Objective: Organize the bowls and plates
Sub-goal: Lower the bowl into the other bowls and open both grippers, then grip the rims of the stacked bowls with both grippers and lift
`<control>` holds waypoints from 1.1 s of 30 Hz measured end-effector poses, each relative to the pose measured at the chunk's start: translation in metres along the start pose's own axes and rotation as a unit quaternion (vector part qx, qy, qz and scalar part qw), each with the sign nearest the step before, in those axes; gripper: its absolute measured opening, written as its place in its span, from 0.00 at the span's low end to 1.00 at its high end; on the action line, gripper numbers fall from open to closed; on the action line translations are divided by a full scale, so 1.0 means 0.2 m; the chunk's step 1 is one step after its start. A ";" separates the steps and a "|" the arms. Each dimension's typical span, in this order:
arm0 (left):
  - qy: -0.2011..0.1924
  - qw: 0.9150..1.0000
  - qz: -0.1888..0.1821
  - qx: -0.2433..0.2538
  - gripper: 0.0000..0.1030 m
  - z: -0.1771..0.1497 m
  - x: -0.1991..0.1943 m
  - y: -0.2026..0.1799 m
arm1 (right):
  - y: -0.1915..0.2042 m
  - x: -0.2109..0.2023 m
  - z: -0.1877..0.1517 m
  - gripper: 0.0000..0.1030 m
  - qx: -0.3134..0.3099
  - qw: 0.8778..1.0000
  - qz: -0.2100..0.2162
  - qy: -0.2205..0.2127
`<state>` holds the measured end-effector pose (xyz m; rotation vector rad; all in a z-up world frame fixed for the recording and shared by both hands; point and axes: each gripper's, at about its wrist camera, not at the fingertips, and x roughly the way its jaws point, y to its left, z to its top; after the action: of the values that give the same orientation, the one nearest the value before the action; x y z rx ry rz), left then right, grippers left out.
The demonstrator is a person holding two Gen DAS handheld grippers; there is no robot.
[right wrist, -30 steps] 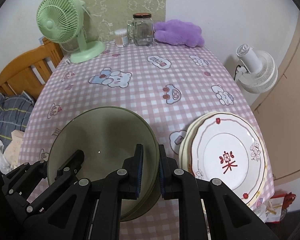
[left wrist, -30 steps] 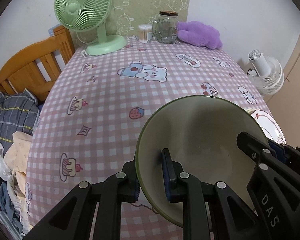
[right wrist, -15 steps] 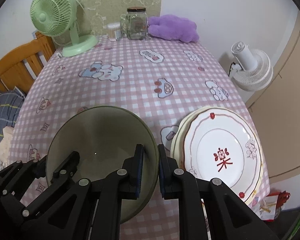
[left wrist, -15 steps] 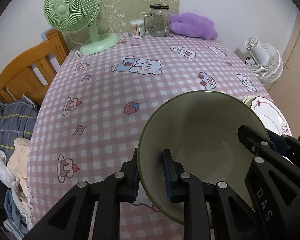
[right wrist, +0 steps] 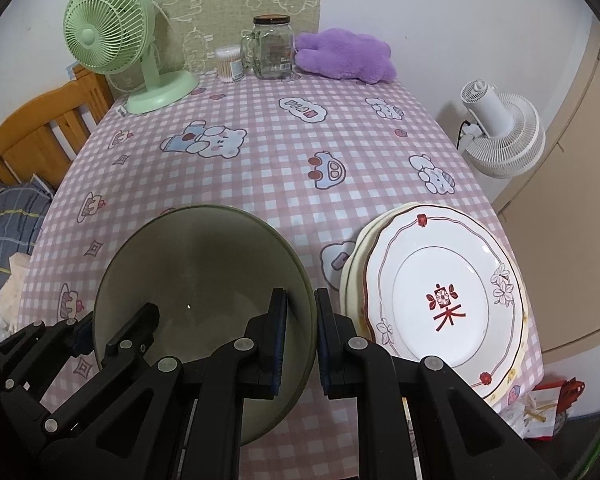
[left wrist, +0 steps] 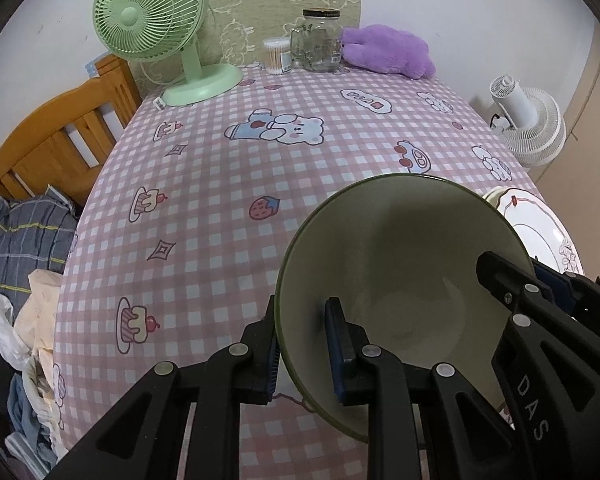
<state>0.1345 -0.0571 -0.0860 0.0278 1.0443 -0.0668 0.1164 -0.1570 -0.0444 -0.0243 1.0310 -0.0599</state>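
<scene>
Just right of the green bowl, stacked plates crowd the tablecloth.

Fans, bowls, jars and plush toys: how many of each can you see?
Fans: 2, green fan and white fan
Bowls: 1, green bowl
Jars: 1, glass jar
Plush toys: 1, purple plush
Total: 5

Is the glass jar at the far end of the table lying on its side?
No, the glass jar stands upright with its dark lid on top, between the cotton swab box and the purple plush toy.
</scene>
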 end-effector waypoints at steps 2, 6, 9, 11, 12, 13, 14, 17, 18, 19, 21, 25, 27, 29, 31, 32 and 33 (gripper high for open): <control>0.008 1.000 -0.015 -0.002 0.37 0.00 0.01 0.00 | 0.00 0.00 0.00 0.18 -0.004 1.000 -0.001 0.003; 0.001 0.999 -0.036 -0.006 0.61 0.00 -0.02 0.02 | 0.02 -0.01 0.00 0.52 -0.003 0.999 0.037 0.009; -0.013 0.998 -0.061 -0.017 0.73 0.00 -0.07 0.05 | 0.02 -0.07 0.02 0.70 -0.006 0.999 0.040 -0.011; -0.019 0.997 -0.071 -0.023 0.83 0.02 -0.08 0.05 | 0.01 -0.09 0.03 0.72 -0.005 0.999 0.044 -0.014; -0.020 0.997 -0.075 -0.025 0.84 0.03 -0.09 0.05 | 0.01 -0.10 0.04 0.72 -0.003 0.999 0.045 -0.013; -0.019 0.996 -0.082 -0.027 0.84 0.03 -0.08 0.05 | 0.00 -0.10 0.05 0.73 0.000 0.999 0.046 -0.014; -0.016 0.996 -0.086 -0.030 0.85 0.04 -0.07 0.05 | -0.01 -0.11 0.05 0.74 0.000 0.999 0.045 -0.017; -0.009 0.995 -0.089 -0.037 0.86 0.05 -0.03 0.05 | -0.02 -0.10 0.06 0.74 0.002 0.999 0.048 -0.016; -0.006 0.995 -0.090 -0.038 0.86 0.05 -0.02 0.05 | -0.03 -0.08 0.07 0.74 0.003 0.999 0.050 -0.013; -0.002 0.995 -0.091 -0.040 0.86 0.06 0.00 0.05 | -0.04 -0.06 0.07 0.74 0.005 0.999 0.050 -0.008; 0.004 0.995 -0.092 -0.042 0.86 0.06 0.04 0.04 | -0.05 -0.03 0.08 0.74 0.008 0.999 0.052 0.002; 0.022 0.994 -0.097 -0.045 0.86 0.06 0.11 0.03 | -0.09 0.06 0.08 0.74 0.018 0.997 0.068 0.024; 0.031 0.994 -0.096 -0.047 0.85 0.06 0.14 0.02 | -0.10 0.10 0.09 0.74 0.021 0.996 0.075 0.032; 0.034 0.994 -0.094 -0.050 0.81 0.06 0.16 0.02 | -0.10 0.13 0.09 0.74 0.021 0.996 0.083 0.039; 0.031 0.994 -0.092 -0.052 0.78 0.06 0.16 0.01 | -0.10 0.17 0.09 0.74 0.020 0.994 0.096 0.046; 0.030 0.994 -0.088 -0.055 0.77 0.06 0.16 0.01 | -0.10 0.18 0.10 0.74 0.020 0.993 0.102 0.048; 0.034 0.994 -0.086 -0.058 0.75 0.06 0.17 0.00 | -0.10 0.19 0.10 0.74 0.019 0.993 0.108 0.051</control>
<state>0.1613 -0.0583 -0.1092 -0.1664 1.1152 -0.1633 0.1526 -0.1796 -0.0661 0.1260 1.1284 0.1172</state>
